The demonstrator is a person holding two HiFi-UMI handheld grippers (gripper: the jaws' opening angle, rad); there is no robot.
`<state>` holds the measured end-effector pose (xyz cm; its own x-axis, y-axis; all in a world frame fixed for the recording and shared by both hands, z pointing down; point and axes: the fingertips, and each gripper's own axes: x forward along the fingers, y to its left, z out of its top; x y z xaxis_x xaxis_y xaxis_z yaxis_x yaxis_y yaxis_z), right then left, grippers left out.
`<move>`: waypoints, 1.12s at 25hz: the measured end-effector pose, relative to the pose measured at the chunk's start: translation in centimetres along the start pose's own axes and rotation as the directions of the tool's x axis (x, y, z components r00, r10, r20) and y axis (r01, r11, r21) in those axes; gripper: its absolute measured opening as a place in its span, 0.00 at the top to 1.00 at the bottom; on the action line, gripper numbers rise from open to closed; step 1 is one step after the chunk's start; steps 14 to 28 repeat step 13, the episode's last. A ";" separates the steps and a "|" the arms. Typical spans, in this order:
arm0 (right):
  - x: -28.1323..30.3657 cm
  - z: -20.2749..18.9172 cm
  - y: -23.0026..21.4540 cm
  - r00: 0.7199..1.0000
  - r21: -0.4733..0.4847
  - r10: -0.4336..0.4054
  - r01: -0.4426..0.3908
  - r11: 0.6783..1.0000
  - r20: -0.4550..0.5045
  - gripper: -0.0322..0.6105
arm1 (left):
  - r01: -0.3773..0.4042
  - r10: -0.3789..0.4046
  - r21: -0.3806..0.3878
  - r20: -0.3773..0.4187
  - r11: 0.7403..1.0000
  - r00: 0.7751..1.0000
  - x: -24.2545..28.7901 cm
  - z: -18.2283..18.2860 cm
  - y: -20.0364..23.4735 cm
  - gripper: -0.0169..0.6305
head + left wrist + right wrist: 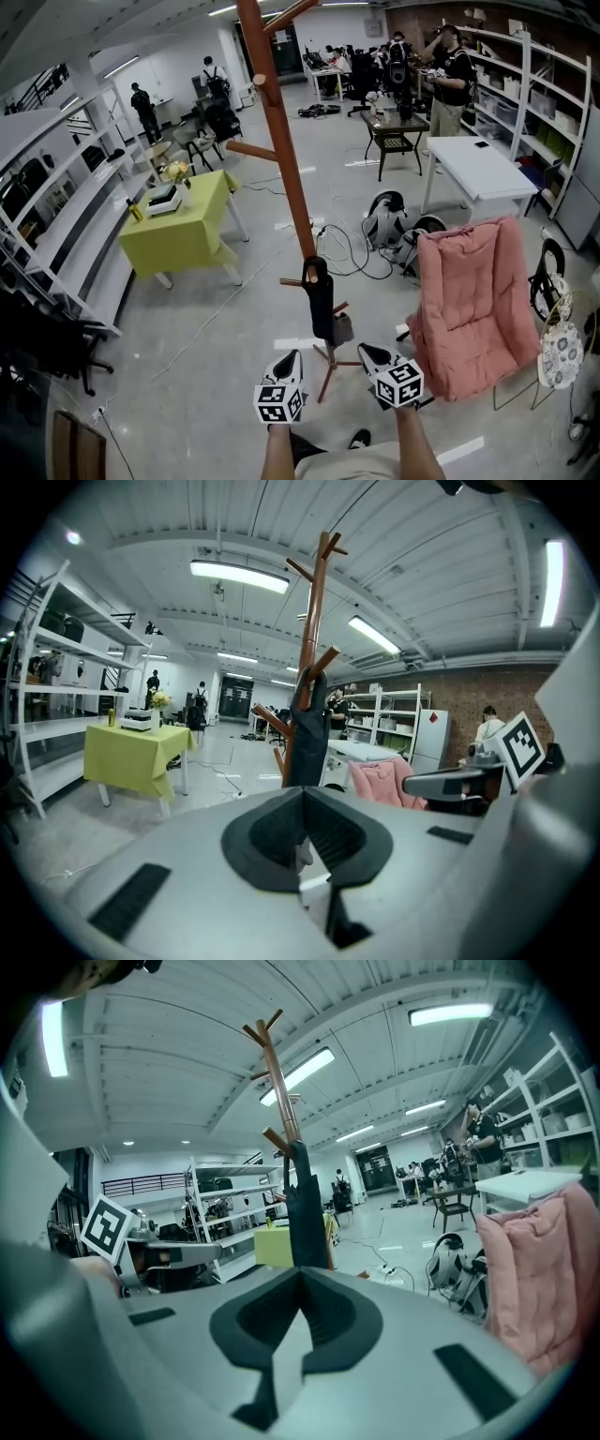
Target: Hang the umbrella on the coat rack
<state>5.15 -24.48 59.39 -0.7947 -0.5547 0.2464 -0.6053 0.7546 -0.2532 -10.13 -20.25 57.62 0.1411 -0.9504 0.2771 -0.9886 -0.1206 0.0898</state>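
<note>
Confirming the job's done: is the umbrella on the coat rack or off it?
On: the folded dark umbrella hangs from a low peg of the coat rack, with nothing gripping it.

Tall brown wooden coat rack (281, 159); slim black folded umbrella (321, 305) hanging on a low peg. Left gripper (291, 358) and right gripper (364, 352) side by side before it. Pink padded chair (469, 291) right, lime-clothed table (183, 230) left.

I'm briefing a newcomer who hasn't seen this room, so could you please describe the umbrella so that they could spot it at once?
Find the tall brown wooden coat rack on the open floor, between the yellow-green table and the pink chair. Low on its pole, by a short peg, hangs the umbrella: folded, slim and dark, unlike the bare brown pegs around it.
</note>
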 end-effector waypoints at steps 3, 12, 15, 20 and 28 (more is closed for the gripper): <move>0.3 -0.3 -0.1 1.000 -0.027 -0.012 0.011 1.000 -0.016 0.95 | -0.012 0.012 0.005 0.012 1.000 1.000 0.0 0.2 0.3 0.96; 0.3 -0.2 -0.2 1.000 -0.031 -0.010 0.010 0.999 -0.012 0.95 | 0.017 -0.017 -0.016 0.015 1.000 1.000 0.3 0.3 -0.7 0.96; 0.3 -0.1 -0.3 1.000 -0.031 -0.010 0.009 0.999 -0.012 0.95 | 0.028 -0.027 -0.020 0.017 0.999 0.999 0.4 0.3 -1.0 0.96; 0.3 -0.1 -0.3 1.000 -0.031 -0.010 0.009 0.999 -0.012 0.95 | 0.028 -0.027 -0.020 0.017 0.999 0.999 0.4 0.3 -1.0 0.96; 0.3 -0.1 -0.3 1.000 -0.031 -0.010 0.009 0.999 -0.012 0.95 | 0.028 -0.027 -0.020 0.017 0.999 0.999 0.4 0.3 -1.0 0.96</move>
